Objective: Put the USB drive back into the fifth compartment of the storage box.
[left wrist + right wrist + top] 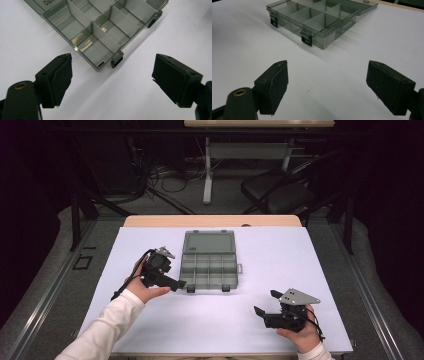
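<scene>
At mid-table the box (209, 261) lies open, lid back. My left gripper (176, 282) hovers wide open by its near-left latch (116, 60); right gripper (265, 302) waits open, well apart. I'd approach slowly, squaring up.

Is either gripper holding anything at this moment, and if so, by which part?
Nothing is held. The left gripper is open near the front left corner of the open organizer box, not touching it. The right gripper is open over bare table.
</scene>
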Motion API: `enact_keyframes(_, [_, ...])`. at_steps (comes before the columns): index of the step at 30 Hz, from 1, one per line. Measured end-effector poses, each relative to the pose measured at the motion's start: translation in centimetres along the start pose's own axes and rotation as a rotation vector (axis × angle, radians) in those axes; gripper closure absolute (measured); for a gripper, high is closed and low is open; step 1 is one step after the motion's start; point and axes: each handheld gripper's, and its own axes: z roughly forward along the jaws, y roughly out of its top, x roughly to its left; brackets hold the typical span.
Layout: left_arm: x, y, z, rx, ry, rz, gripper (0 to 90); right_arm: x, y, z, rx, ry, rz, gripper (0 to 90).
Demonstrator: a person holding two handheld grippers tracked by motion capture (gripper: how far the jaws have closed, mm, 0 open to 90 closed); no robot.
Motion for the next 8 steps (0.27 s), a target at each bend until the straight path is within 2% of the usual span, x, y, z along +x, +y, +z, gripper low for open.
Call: enact_keyframes(8, [-0.6, -1.8, -1.2, -0.077, 0.024, 0.010, 16.1, 0.0, 0.0, 0.0, 0.000, -0.001, -0.002, 17.6])
